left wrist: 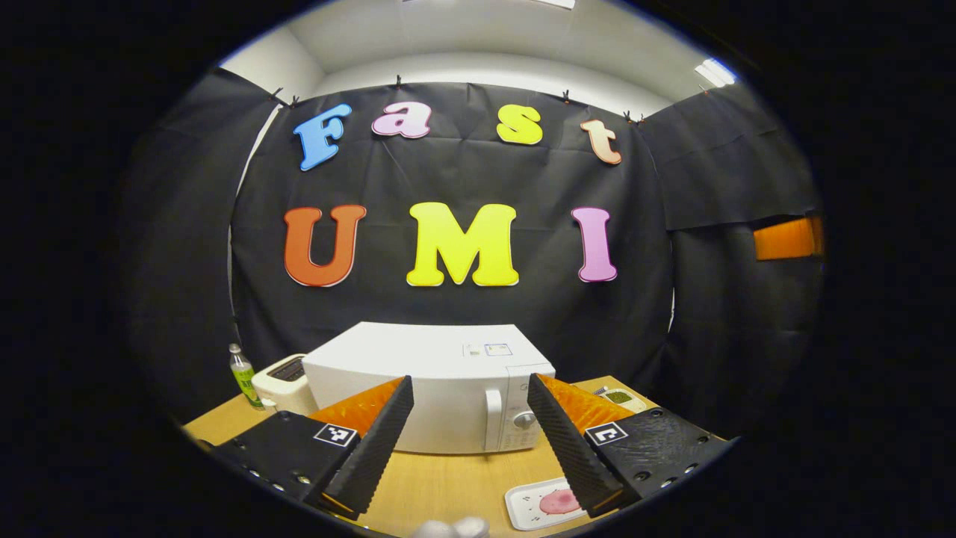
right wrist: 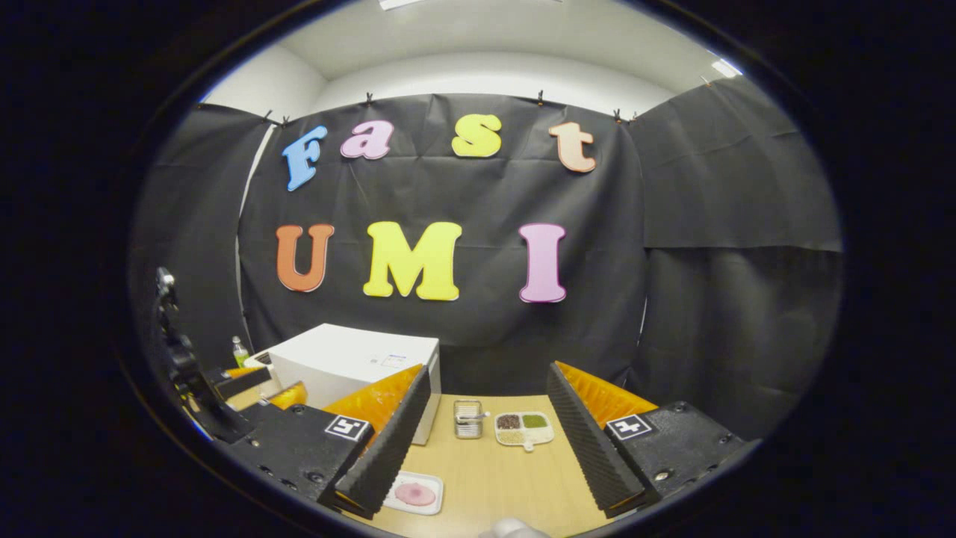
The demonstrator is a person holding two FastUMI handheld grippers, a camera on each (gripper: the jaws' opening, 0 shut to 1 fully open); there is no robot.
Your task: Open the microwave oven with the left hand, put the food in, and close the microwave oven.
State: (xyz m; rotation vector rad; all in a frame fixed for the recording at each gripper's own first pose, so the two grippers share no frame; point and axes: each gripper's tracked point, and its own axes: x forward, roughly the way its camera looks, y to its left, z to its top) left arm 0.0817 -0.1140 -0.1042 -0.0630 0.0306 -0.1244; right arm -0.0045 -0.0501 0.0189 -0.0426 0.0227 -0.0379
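The white microwave (left wrist: 433, 388) stands at the back of the wooden table, its door shut and its upright handle (left wrist: 493, 418) next to the control panel. My left gripper (left wrist: 469, 381) is open, held in front of and apart from the door. A white tray (left wrist: 523, 512) with a pink slice of food (left wrist: 556, 502) lies on the table near my left gripper's right finger. In the right gripper view the same food (right wrist: 414, 493) lies beside the left finger of my open right gripper (right wrist: 488, 370), with the microwave (right wrist: 351, 366) to its left. The left gripper (right wrist: 261, 385) shows farther left.
A white toaster (left wrist: 280, 381) and a small green bottle (left wrist: 240, 373) stand left of the microwave. Right of it are a small wire holder (right wrist: 467, 418) and a divided dish of seasonings (right wrist: 524, 428). Bare wooden table (right wrist: 500, 478) lies between my right fingers.
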